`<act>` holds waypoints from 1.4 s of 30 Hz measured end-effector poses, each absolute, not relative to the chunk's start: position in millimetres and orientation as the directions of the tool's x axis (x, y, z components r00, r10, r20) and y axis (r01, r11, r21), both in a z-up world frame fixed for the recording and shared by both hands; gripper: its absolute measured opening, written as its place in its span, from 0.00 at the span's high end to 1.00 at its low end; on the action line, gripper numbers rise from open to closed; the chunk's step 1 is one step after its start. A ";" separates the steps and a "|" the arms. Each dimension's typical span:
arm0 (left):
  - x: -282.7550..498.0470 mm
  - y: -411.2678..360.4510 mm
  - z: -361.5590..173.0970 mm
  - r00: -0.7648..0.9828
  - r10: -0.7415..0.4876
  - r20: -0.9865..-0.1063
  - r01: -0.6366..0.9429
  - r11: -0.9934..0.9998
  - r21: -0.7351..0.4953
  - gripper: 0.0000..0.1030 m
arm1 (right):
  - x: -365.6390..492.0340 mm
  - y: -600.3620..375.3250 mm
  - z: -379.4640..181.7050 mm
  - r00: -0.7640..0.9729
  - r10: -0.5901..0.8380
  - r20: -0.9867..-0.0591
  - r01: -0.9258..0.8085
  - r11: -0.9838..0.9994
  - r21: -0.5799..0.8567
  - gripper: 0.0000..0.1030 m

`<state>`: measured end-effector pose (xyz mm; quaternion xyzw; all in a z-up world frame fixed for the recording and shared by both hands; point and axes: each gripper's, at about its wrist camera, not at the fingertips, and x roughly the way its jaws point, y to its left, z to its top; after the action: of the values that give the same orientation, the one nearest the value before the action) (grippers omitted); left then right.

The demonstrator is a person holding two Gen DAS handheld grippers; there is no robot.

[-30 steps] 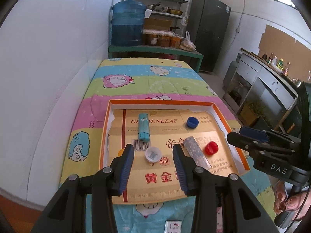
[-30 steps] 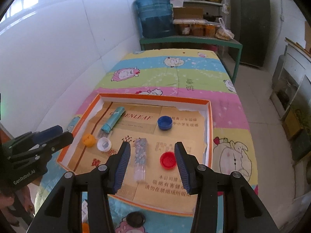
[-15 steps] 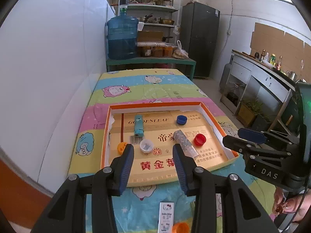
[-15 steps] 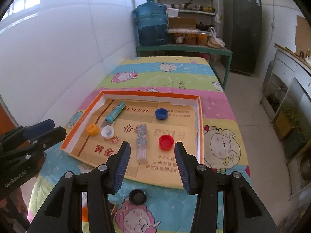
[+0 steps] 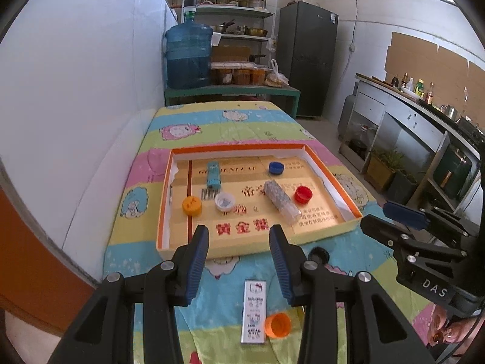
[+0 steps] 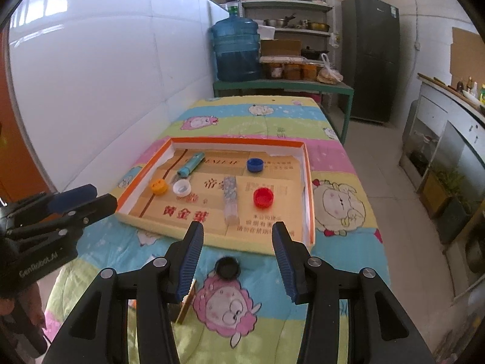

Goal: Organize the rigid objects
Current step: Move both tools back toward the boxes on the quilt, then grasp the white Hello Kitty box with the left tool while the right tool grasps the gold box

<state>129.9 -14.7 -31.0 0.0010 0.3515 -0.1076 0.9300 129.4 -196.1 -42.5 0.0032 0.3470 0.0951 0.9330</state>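
Note:
An orange-rimmed cardboard tray (image 5: 330, 172) (image 6: 308, 182) lies on the patterned cloth. Inside it rest a teal lighter (image 5: 213, 176) (image 6: 191, 164), a blue cap (image 5: 276, 167) (image 6: 255, 164), a red cap (image 5: 303, 194) (image 6: 263, 197), an orange cap (image 5: 192, 206) (image 6: 158, 187), a white cap (image 5: 224, 201) (image 6: 182, 187) and a clear patterned tube (image 5: 281, 202) (image 6: 230, 197). Outside, near me, lie a white printed card (image 5: 254, 311), an orange cap (image 5: 277, 325) and a black cap (image 6: 227, 267) (image 5: 319, 254). My left gripper (image 5: 239, 261) and right gripper (image 6: 238, 254) both hover open and hold nothing, short of the tray's near edge.
The table runs along a white wall on the left. A green bench with a blue water jug (image 5: 188, 56) and jars stands at its far end. A dark fridge (image 5: 307, 57) and a counter (image 5: 409, 115) line the right side, with open floor between.
Both grippers have drawn back from over the tray toward the table's near end. The card, the loose orange cap and the black cap have come into view. The jaws keep the same gap.

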 end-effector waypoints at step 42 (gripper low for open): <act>146.1 -7.2 -128.7 0.575 -0.243 -0.781 0.205 0.967 -0.150 0.75 | 94.0 -166.6 -107.2 0.637 0.256 -0.727 -0.210 0.965 0.156 0.53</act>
<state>146.1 -7.2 -128.7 -0.0216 0.4433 -0.1264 0.8871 94.0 -166.6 -107.2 0.0282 0.4060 0.1289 0.9043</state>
